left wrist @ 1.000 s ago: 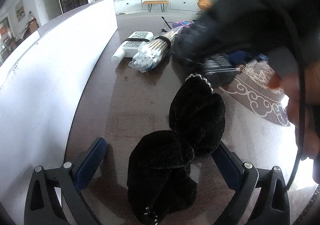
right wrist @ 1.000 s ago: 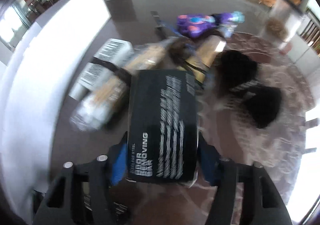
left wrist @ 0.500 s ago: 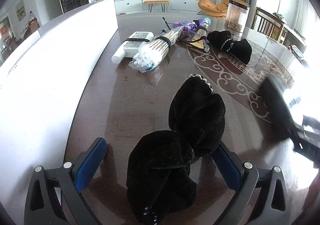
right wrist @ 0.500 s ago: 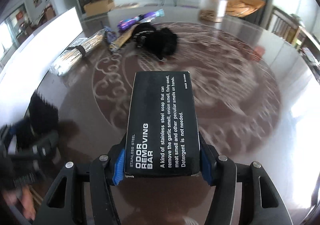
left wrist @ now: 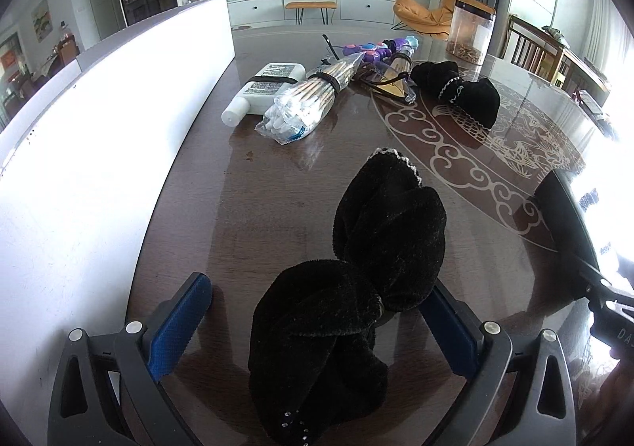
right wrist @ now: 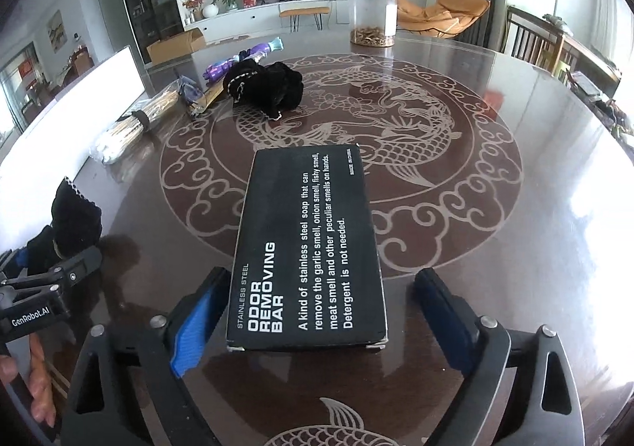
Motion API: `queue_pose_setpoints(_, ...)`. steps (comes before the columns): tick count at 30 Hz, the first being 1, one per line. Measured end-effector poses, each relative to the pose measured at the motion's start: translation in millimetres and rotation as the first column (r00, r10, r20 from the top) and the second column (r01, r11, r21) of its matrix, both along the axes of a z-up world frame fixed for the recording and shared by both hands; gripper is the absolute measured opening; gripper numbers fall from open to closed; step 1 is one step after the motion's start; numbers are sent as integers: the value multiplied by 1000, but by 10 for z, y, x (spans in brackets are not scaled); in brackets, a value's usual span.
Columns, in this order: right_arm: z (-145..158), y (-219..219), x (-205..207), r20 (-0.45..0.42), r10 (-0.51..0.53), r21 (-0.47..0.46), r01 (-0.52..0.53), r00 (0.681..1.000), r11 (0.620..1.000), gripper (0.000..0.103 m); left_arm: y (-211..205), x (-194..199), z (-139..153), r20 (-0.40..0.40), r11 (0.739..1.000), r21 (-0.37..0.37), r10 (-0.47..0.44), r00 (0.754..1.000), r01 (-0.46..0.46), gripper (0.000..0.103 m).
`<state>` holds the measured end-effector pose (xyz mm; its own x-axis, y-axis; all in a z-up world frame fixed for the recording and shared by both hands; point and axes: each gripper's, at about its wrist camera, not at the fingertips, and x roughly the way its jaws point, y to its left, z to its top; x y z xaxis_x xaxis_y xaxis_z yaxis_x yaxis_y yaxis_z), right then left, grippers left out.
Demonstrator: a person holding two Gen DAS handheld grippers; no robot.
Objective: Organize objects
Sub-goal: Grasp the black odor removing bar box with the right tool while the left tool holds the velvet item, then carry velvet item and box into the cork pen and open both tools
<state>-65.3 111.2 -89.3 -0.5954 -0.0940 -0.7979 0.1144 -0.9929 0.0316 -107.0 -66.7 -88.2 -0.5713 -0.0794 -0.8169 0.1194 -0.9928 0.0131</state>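
A black "odor removing bar" box (right wrist: pixel 309 247) lies flat on the brown table (right wrist: pixel 455 232). My right gripper (right wrist: pixel 317 311) is open around its near end, with both pads off its sides. The box's edge also shows in the left wrist view (left wrist: pixel 562 220). My left gripper (left wrist: pixel 317 323) is open, its fingers either side of a black velvet bow (left wrist: pixel 356 279) that rests on the table. That bow and the left gripper (right wrist: pixel 47 267) appear at the left of the right wrist view.
A second black bow (left wrist: pixel 459 93), a bundle of sticks in plastic (left wrist: pixel 313 101), a white bottle (left wrist: pixel 265 89), a purple toy (left wrist: pixel 380 47) and a clear jar (right wrist: pixel 372 16) sit at the far side. A white panel (left wrist: pixel 99 136) borders the table on the left.
My right gripper carried the box from over the far clutter to the near middle of the table, set it down and opened. My left gripper stayed still.
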Motion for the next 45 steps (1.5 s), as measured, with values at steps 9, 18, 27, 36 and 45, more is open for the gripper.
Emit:
queue_pose_setpoints(9,-19,-22,-1,9,9,15,-9,1000,1000,98,-5,12,0,0,1000,0,0,1000,0,103)
queue_pose_setpoints(18,37,232,43,-4,-22,-150,21,1000,988,99,-155,-23,59,112,987,100,-138,984,127,103)
queue_pose_setpoints(27,108,240,-157,106,-19,-260,46,994,964,99,-13,-22,45,94,977,-5,-213,973,214,103)
queue_pose_setpoints(36,117,-216,-365,188,61,-47,-53,980,997,59,8,104,136,33,979,57,-199,979,197,29)
queue_pose_setpoints(45,655,-250,-146,147,95,-309,-46,985,950,59,-218,477,881,-107,946,231,-208,972,228,29)
